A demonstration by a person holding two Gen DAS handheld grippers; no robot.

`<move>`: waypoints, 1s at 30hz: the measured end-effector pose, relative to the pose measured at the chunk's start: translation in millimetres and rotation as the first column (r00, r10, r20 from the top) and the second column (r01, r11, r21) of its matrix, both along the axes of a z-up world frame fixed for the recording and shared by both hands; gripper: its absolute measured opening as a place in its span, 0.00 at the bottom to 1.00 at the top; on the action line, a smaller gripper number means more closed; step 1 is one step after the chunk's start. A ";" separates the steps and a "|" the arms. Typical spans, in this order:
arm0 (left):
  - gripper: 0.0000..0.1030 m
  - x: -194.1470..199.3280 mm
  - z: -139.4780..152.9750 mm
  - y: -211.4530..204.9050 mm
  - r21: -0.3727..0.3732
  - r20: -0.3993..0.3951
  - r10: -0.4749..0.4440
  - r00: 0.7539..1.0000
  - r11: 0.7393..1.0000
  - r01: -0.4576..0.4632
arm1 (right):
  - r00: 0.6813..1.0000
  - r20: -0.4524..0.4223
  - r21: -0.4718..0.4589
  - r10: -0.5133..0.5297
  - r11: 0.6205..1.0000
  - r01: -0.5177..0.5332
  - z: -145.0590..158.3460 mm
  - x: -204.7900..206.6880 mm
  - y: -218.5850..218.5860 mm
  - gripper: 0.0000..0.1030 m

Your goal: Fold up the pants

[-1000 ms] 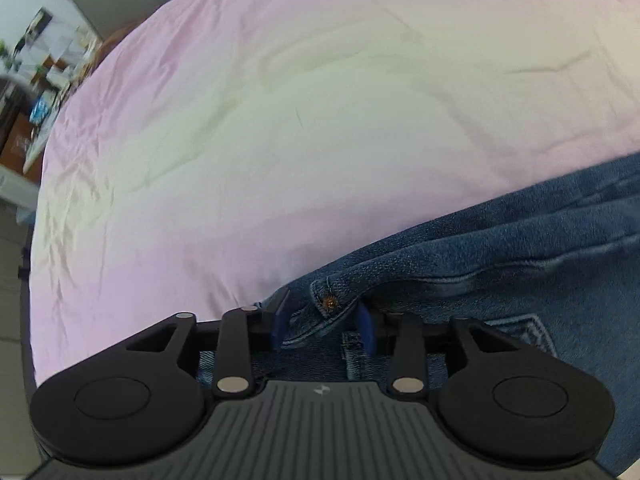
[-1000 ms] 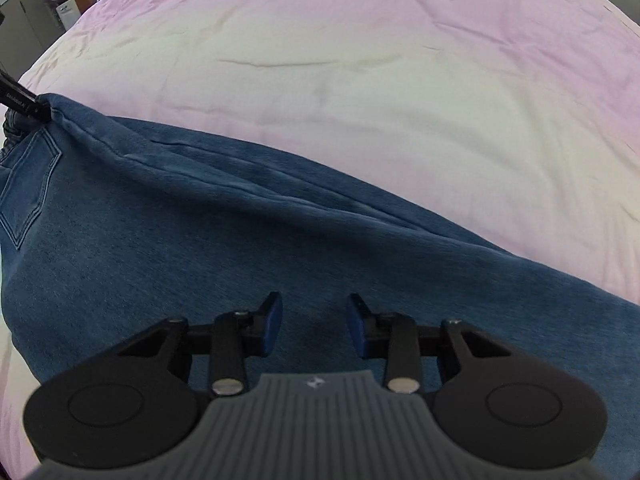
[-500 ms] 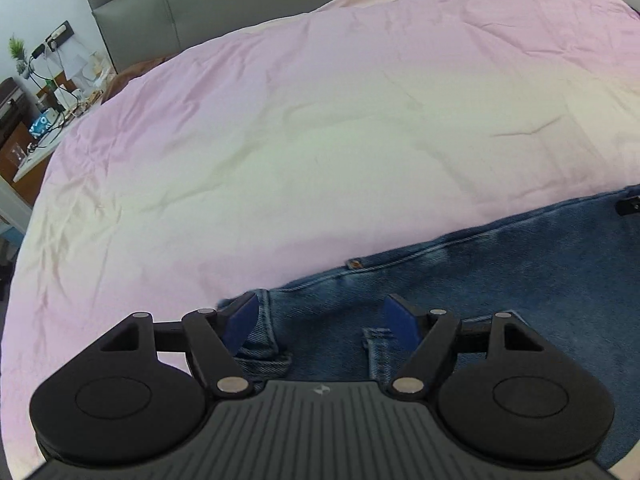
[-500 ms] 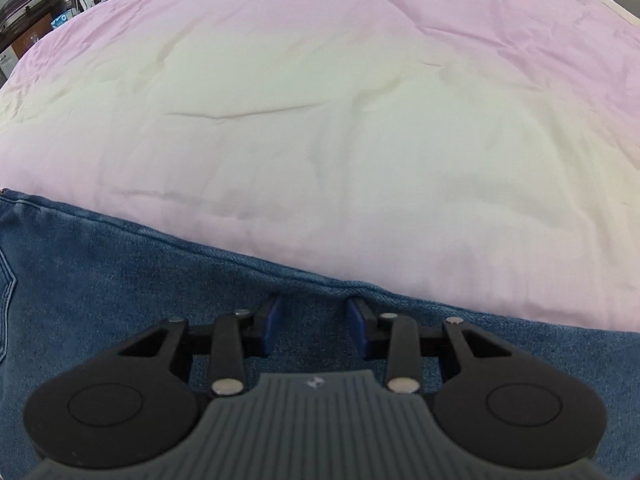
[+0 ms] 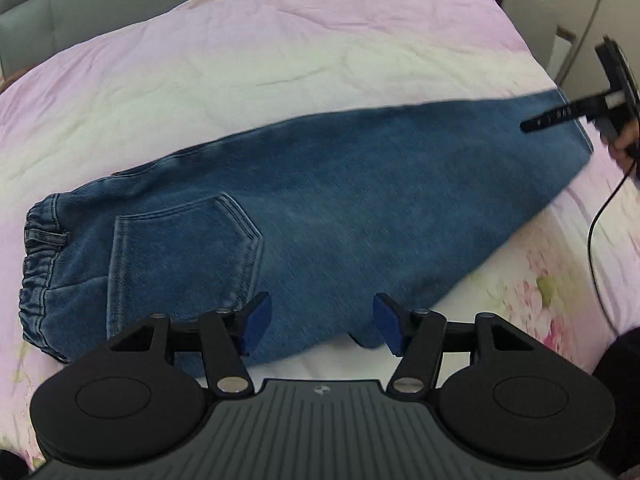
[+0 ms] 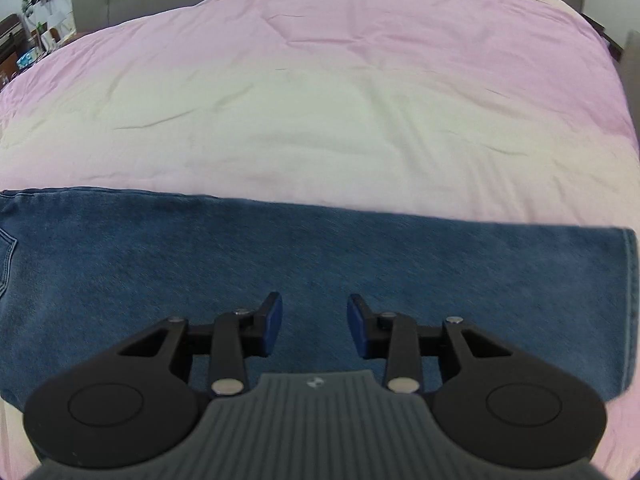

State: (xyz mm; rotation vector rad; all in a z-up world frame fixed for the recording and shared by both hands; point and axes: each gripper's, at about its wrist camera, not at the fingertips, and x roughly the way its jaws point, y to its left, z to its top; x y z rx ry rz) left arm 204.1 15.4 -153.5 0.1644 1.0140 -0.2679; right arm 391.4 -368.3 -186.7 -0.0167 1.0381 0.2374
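My left gripper (image 5: pixel 318 322) has let go of the waistband, its empty jaws now closing; my right gripper (image 6: pixel 314 326) hovers parted, holding nothing. The blue denim pants (image 5: pixel 320 208) now lie folded lengthwise on the pink bedsheet (image 5: pixel 280 60), ready for crosswise folding.

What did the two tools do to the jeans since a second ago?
The left tool let go of the waistband and pulled back; its jaws are now closing on nothing. The right tool backed off too, open and empty. The jeans stay flat, folded lengthwise, on the pink bedsheet.
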 end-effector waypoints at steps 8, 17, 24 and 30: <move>0.67 -30.2 -65.6 -54.3 0.059 0.017 0.070 0.997 0.996 -0.071 | 0.986 -0.024 0.022 -0.168 0.985 0.168 -8.3 -72.0 -119.0 0.32; 0.48 9.0 -80.4 -72.8 0.011 0.082 0.331 0.940 0.943 -0.333 | 0.899 0.007 0.136 -0.438 0.891 0.433 -14.3 -107.5 -253.8 0.32; 0.26 13.5 -80.3 -76.9 0.058 0.079 0.392 0.916 0.916 -0.397 | 0.810 -0.052 0.340 -0.584 0.752 0.564 -49.7 -80.3 -303.3 0.32; 0.19 2.7 -57.0 -81.8 0.080 0.105 0.403 0.909 0.908 -0.412 | 0.757 -0.178 0.483 -0.629 0.614 0.624 -88.6 -50.5 -307.4 0.34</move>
